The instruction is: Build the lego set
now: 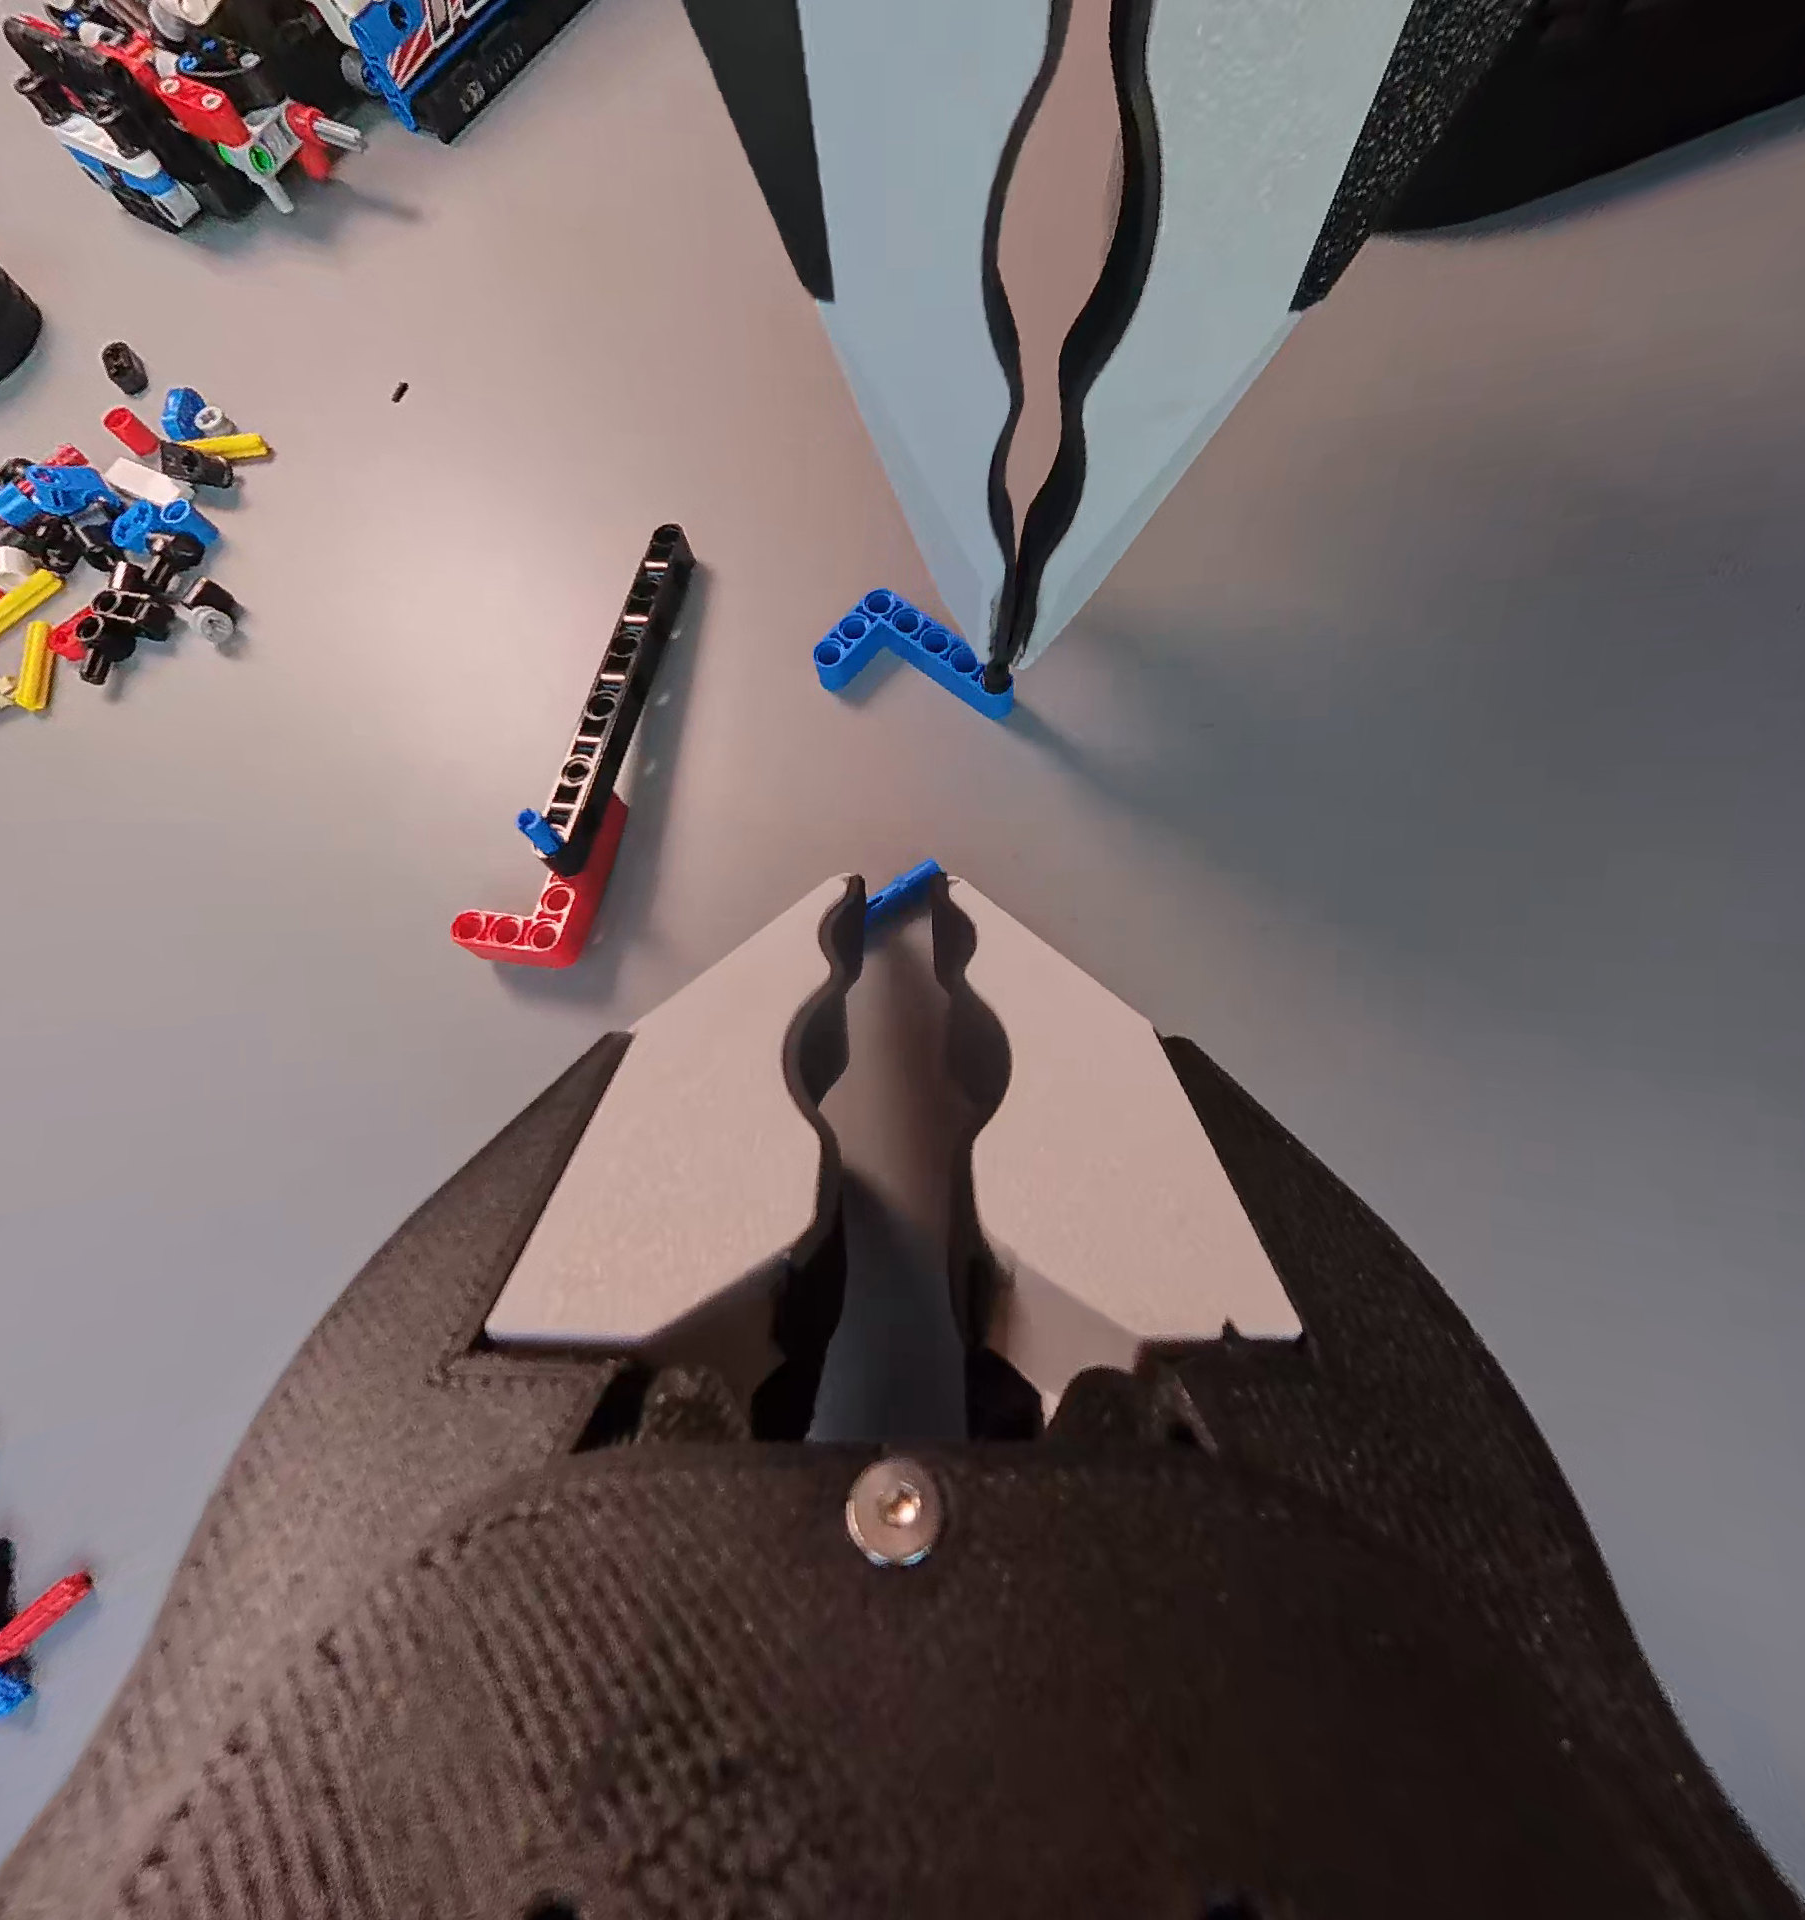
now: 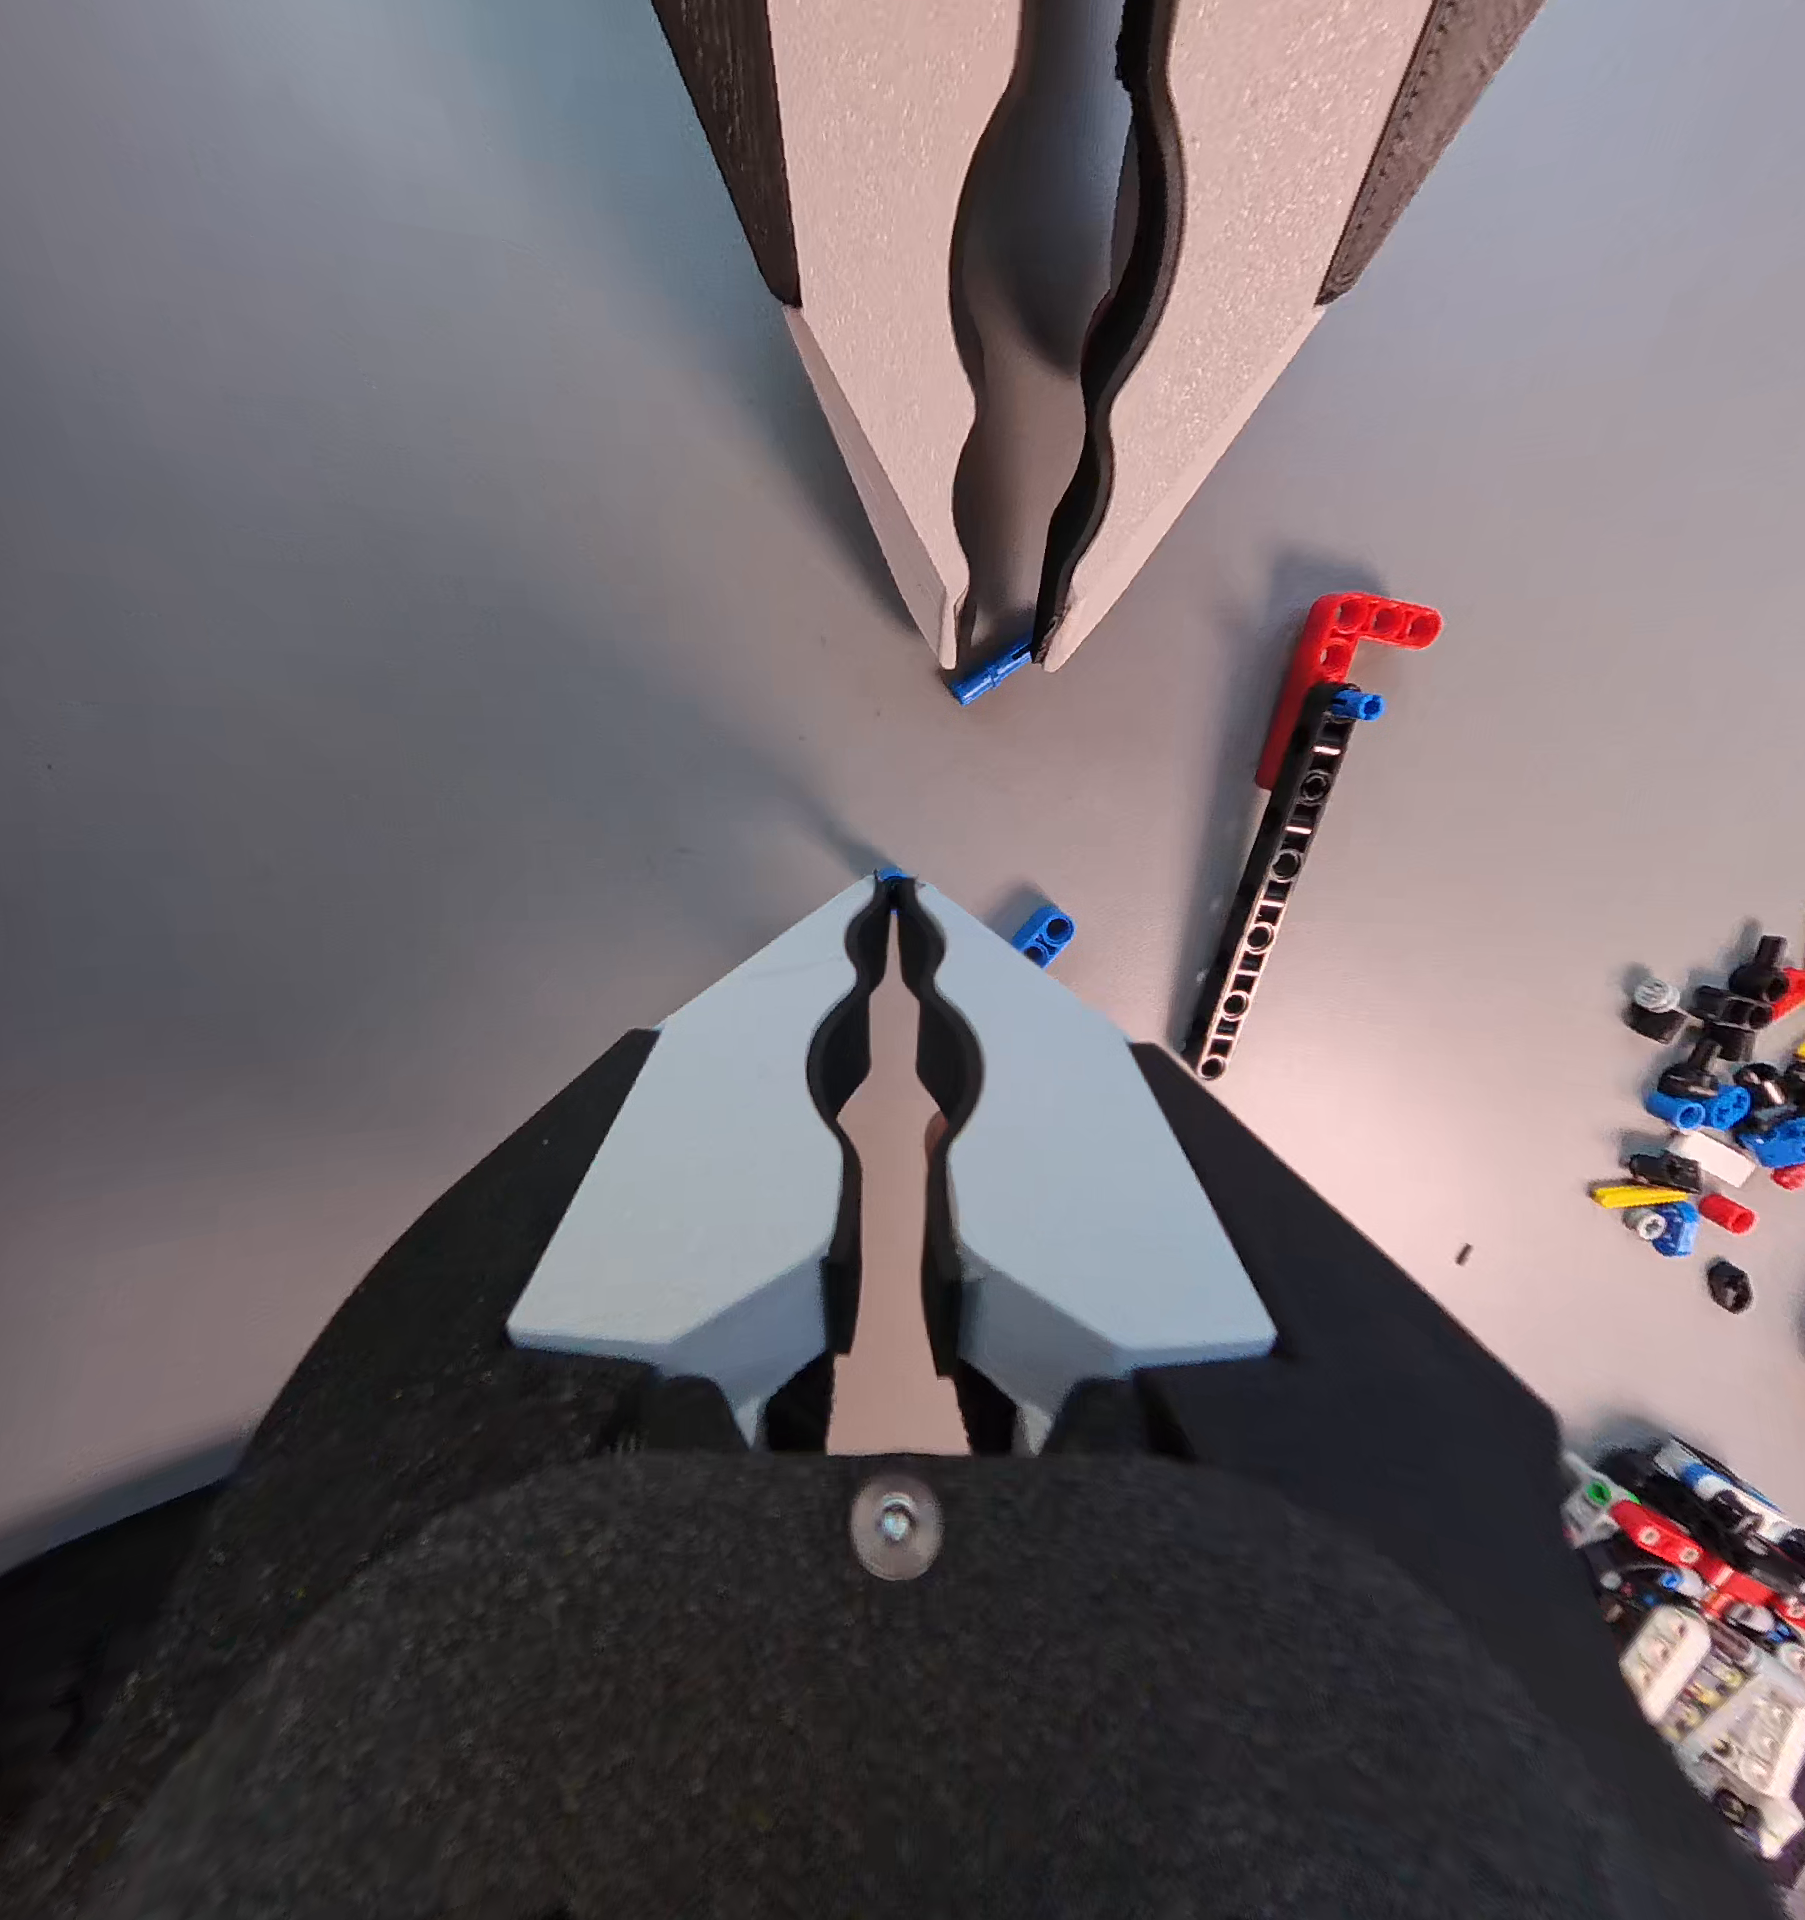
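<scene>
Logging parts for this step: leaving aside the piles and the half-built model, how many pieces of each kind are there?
L-shaped beams: 2 (blue L-beam, red L-beam)
Straight beams: 1 (long black beam)
Pins: 2 (held blue pin, blue pin in the beam)
Total: 5

Grey table (image 1: 1397,935), black beam (image 1: 623,686) on red angle piece (image 1: 539,914), loose-parts pile (image 1: 87,540), part-built model (image 1: 181,114)

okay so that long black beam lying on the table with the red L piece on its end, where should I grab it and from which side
Grip the long black beam across its narrow width near mid-length, coming straight down from above. It seems to lie roughly flat on the table with both long sides exposed there. Avoid the end joined to the red L piece and blue pin, which would likely crowd the fingers.
</scene>
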`<state>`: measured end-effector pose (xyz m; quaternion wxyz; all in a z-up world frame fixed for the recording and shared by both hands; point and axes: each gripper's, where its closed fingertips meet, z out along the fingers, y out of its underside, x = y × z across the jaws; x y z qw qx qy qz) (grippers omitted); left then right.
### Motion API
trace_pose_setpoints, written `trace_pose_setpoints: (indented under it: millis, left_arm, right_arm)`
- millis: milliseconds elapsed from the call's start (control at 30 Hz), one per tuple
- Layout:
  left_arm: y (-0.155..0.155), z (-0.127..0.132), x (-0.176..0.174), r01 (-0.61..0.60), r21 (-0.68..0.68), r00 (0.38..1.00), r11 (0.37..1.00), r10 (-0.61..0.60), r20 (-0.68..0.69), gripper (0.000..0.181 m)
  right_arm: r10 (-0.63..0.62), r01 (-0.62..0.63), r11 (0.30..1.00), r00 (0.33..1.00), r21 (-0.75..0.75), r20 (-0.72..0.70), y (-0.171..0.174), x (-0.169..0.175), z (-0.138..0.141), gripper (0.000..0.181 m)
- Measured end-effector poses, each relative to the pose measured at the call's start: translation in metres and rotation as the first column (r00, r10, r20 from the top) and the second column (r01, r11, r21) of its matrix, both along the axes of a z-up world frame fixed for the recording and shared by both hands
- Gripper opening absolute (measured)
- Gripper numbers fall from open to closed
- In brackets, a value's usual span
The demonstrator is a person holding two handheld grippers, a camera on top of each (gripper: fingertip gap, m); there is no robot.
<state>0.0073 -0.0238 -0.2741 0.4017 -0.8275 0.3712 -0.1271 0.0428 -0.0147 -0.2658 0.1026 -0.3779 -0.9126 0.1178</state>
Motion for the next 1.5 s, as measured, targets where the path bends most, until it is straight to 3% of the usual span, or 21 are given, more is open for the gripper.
trace_pose_setpoints:
  millis: [400,500,700,900,1233,1500]
  left_arm:
    - [-0.001,-0.001,0.0,0.0,-0.004,1.0,1.0,0.0,0.004,0.012]
    - [0.0,0.001,-0.001,-0.004,-0.001,1.0,1.0,0.004,0.019,0.013]
    - [0.001,0.003,-0.005,-0.014,0.004,1.0,1.0,0.014,0.023,0.014]
    - [0.003,0.003,-0.014,-0.038,0.001,0.999,0.999,0.038,0.03,0.016]
    - [-0.001,-0.003,-0.012,0.024,-0.01,1.0,1.0,-0.025,-0.005,0.024]
    - [-0.003,-0.005,-0.004,0.066,-0.063,0.998,0.996,-0.065,0.014,0.012]
  right_arm:
    - [-0.051,0.05,0.997,0.999,-0.05,-0.017,-0.001,-0.003,-0.001,0.0]
    - [-0.058,0.05,0.992,0.996,-0.114,-0.064,0.001,-0.003,0.011,0.02]
    - [0.037,-0.039,0.999,0.997,-0.031,-0.069,0.026,-0.001,0.0,0.031]
    - [0.142,-0.141,0.99,0.99,0.016,-0.027,0.022,-0.007,-0.012,0.024]
    - [-0.233,0.234,0.972,0.972,0.019,-0.031,0.01,0.005,-0.011,0.02]
    - [-0.273,0.266,0.961,0.955,-0.073,-0.119,0.005,0.003,-0.005,0.021]
